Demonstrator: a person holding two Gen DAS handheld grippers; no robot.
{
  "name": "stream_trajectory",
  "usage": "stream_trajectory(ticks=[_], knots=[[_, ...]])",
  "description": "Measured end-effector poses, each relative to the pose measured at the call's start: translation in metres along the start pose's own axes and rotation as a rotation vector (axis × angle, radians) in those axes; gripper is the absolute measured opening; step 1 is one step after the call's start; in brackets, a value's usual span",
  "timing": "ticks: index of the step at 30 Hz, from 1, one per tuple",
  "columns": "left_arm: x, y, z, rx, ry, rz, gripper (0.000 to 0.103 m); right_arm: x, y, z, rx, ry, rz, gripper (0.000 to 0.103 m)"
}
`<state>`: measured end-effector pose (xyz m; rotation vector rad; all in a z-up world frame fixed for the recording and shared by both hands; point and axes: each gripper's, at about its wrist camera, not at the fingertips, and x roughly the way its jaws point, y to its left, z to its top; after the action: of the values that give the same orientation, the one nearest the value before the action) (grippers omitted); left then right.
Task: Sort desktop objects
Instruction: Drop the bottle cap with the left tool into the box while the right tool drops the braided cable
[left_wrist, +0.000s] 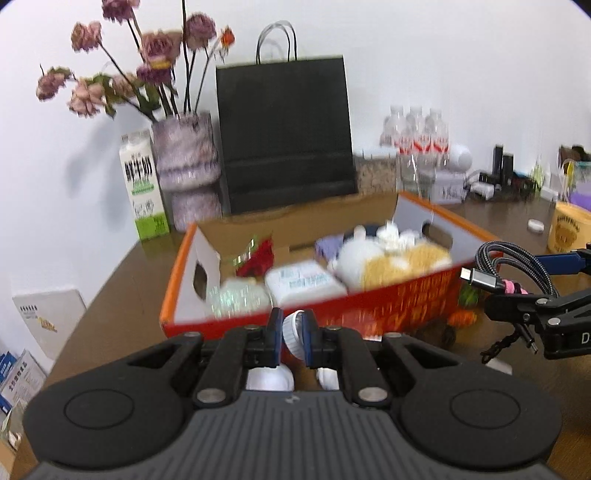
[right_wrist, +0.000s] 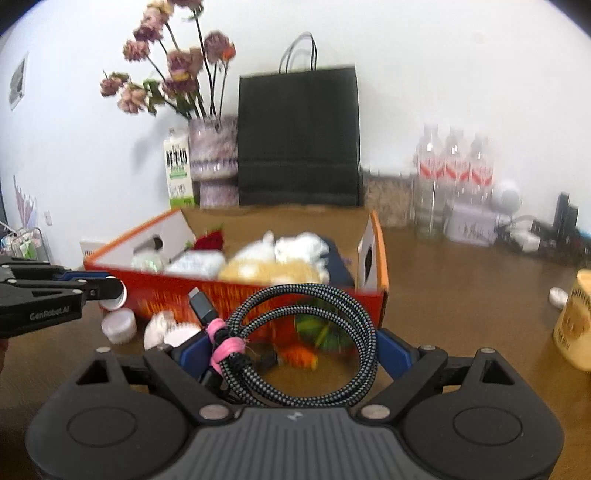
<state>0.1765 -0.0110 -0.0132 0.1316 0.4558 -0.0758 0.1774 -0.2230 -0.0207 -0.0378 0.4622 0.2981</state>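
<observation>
My left gripper is shut on a small white round cap-like object, held just in front of the red-and-orange cardboard box. The right wrist view shows that gripper at the left with the white piece in it. My right gripper holds a coiled black-and-white braided cable tied with a pink band; its blue fingers stand wide and press the coil's sides. The coil also appears at the right of the left wrist view. The box contains a white-and-yellow plush, a tissue pack and a red item.
A white jar, white bits and toy vegetables lie on the brown table before the box. Behind stand a black paper bag, a vase of dried flowers, a milk carton and water bottles. A yellow container is at right.
</observation>
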Motion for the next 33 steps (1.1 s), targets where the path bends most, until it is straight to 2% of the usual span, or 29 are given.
stream_trajectory(ticks=[7, 14, 23, 29, 33], knots=[[0.003, 0.005, 0.034, -0.022, -0.09, 0.009, 0.011, 0.007, 0.003, 0.038, -0.032, -0.078, -0.012, 0.091], [0.024, 0.01, 0.057, -0.059, -0.122, 0.014, 0.011, 0.037, 0.015, 0.07, -0.05, -0.104, -0.007, 0.091], [0.08, 0.024, 0.067, -0.132, -0.076, 0.012, 0.011, 0.099, 0.017, 0.086, -0.017, -0.052, 0.002, 0.091], [0.119, 0.029, 0.064, -0.141, -0.011, 0.015, 0.011, 0.136, 0.013, 0.086, -0.005, 0.003, -0.004, 0.091], [0.133, 0.027, 0.067, -0.13, -0.001, 0.03, 0.012, 0.151, 0.01, 0.087, -0.008, 0.023, -0.011, 0.091]])
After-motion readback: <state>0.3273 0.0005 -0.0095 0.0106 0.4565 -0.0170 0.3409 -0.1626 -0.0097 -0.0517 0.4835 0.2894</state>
